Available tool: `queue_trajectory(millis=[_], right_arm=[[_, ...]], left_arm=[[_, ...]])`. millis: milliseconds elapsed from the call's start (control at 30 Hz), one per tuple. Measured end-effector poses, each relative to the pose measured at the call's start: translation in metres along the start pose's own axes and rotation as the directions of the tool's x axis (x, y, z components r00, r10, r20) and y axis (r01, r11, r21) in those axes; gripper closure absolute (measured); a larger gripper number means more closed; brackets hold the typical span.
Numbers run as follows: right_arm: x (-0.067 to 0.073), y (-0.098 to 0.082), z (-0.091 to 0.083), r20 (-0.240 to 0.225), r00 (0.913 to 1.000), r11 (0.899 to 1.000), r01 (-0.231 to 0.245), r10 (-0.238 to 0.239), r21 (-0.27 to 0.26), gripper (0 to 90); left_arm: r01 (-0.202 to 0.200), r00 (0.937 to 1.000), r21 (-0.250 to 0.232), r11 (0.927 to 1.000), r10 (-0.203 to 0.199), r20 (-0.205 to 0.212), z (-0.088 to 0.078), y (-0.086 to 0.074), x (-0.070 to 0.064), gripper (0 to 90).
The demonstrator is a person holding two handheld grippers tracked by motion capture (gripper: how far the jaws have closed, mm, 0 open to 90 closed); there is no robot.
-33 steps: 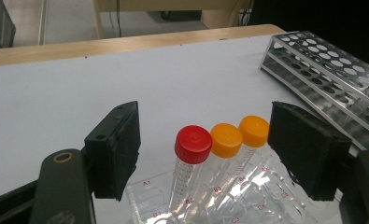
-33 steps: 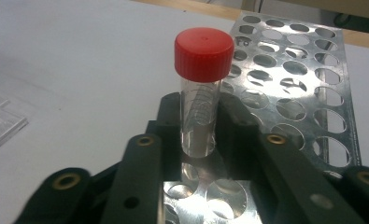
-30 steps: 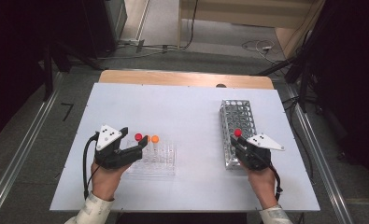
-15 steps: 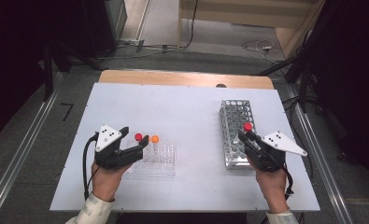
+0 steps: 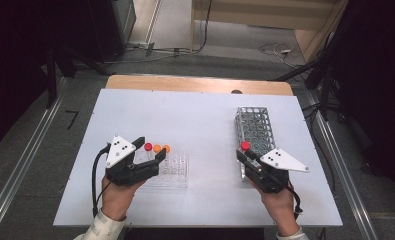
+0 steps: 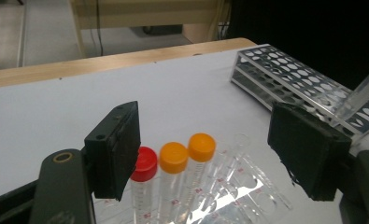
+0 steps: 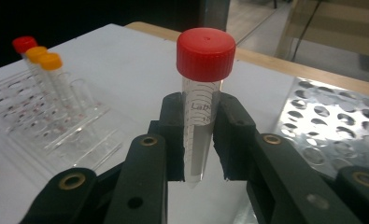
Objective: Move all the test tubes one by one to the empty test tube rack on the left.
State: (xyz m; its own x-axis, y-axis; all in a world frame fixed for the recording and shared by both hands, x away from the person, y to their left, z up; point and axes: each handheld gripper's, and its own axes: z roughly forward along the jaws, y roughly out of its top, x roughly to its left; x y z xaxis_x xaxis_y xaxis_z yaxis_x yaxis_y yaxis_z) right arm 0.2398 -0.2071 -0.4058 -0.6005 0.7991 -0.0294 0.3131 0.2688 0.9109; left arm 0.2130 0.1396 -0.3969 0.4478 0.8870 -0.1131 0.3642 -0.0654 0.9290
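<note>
Between right gripper fingers: red-capped tube clamped | left gripper fingers apart

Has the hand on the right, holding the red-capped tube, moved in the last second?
Yes. The right gripper with its red-capped tube swung out along the metal rack, then came back toward the rack's near-left corner, ending slightly nearer the person.

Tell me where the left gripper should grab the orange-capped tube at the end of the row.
Judging by its pose, grip the outer orange-capped tube just under its cap, from above. It stands upright in the clear rack, with a second orange one close beside it. The left gripper is open.
</note>
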Motion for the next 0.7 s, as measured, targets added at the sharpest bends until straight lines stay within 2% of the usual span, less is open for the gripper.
queue_trajectory(millis=[300, 467, 567, 700], right_arm=[[0.024, -0.009, 0.015, -0.088, 0.9957, 0.999, 0.031, -0.028, 0.04, 71.4], [0.038, -0.014, 0.023, -0.125, 0.9911, 0.997, 0.054, -0.046, 0.062, 71.3], [0.044, -0.015, 0.025, -0.147, 0.987, 0.995, 0.075, -0.065, 0.064, 71.3], [0.054, -0.015, 0.025, -0.178, 0.9809, 0.993, 0.093, -0.079, 0.069, 71.2]], left_arm=[[-0.041, 0.9961, 0.009, 0.9991, 0.04, 0.078, 0.007, 0.0, -0.027, 26.4], [-0.073, 0.9888, 0.027, 0.997, 0.069, 0.133, 0.017, -0.004, -0.046, 28.0], [-0.091, 0.9794, 0.037, 0.9952, 0.082, 0.184, 0.022, -0.006, -0.056, 31.0], [-0.107, 0.961, 0.048, 0.9931, 0.091, 0.261, 0.028, -0.009, -0.068, 38.5]])
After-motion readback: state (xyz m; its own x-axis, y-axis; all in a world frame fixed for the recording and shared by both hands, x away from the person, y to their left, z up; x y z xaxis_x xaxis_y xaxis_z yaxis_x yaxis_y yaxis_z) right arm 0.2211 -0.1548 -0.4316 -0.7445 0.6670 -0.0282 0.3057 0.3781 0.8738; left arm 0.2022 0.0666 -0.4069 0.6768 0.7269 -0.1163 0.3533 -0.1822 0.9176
